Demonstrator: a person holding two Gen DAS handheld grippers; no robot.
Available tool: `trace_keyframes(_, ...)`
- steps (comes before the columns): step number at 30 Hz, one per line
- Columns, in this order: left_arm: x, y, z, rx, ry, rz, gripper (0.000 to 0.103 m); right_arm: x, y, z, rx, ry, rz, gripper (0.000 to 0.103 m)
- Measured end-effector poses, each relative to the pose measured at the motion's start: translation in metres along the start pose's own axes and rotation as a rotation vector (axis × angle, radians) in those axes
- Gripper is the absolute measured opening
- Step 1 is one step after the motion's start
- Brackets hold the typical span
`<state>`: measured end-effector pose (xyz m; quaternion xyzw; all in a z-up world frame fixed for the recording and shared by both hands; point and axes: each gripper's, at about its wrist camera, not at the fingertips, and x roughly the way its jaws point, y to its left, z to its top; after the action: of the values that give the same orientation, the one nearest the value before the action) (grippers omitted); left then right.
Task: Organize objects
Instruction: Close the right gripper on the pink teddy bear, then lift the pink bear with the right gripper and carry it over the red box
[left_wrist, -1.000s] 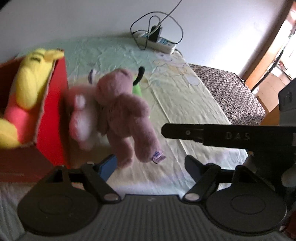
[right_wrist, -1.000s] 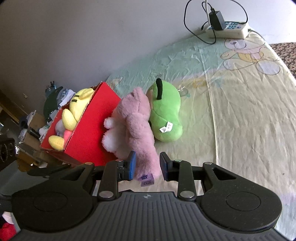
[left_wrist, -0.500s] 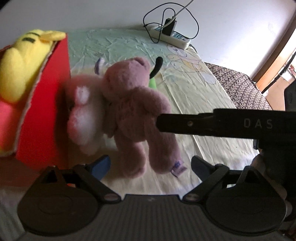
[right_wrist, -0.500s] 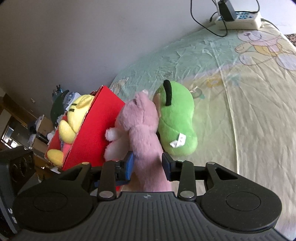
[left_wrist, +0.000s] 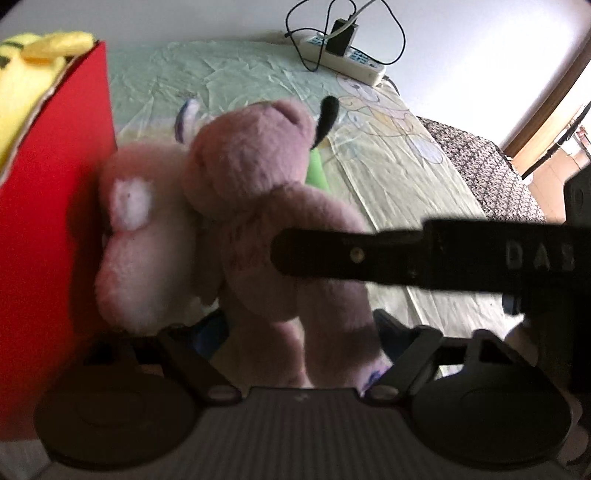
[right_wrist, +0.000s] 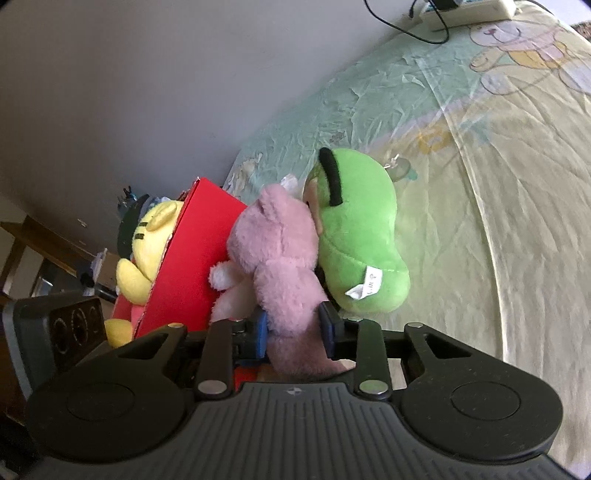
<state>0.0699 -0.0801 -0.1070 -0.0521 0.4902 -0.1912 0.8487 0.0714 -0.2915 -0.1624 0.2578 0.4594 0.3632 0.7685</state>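
A pink teddy bear (right_wrist: 280, 258) is gripped at its body by my right gripper (right_wrist: 293, 326), whose blue pads press both its sides. In the left wrist view the bear (left_wrist: 266, 206) fills the middle, with the right gripper's black finger (left_wrist: 369, 254) across its chest. My left gripper (left_wrist: 301, 332) is open, and the bear's legs hang between its fingers. A red box (right_wrist: 192, 258) holds a yellow plush (right_wrist: 151, 243); the box also shows in the left wrist view (left_wrist: 55, 206). A green plush (right_wrist: 358, 229) lies beside the bear on the bed.
A second pale pink and white plush (left_wrist: 140, 251) leans against the red box. A white power strip (left_wrist: 343, 62) with cables lies at the bed's far end. The bedsheet (right_wrist: 498, 177) stretches to the right. A patterned mattress edge (left_wrist: 491, 173) shows at right.
The right gripper has lifted the pink bear up and toward the left gripper. The left gripper has come closer, so the bear's legs now sit between its open fingers.
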Motion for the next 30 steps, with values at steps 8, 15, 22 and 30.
trace_keyframes(8, -0.015, -0.009, -0.007, 0.023, 0.009, -0.03, 0.076, -0.02, -0.001, -0.017, 0.018, 0.035, 0.02, 0.029)
trace_keyframes(15, -0.032, -0.029, -0.033, 0.073, 0.05, -0.027, 0.074, -0.036, 0.012, -0.036, -0.013, 0.089, 0.009, 0.029)
trace_keyframes(22, -0.058, -0.033, -0.054, 0.068, 0.072, -0.03, 0.074, -0.043, 0.035, -0.048, -0.069, 0.152, 0.044, 0.029)
trace_keyframes(30, -0.099, -0.024, -0.081, 0.022, 0.03, 0.047, 0.074, -0.022, 0.078, -0.064, -0.198, 0.259, 0.13, 0.029)
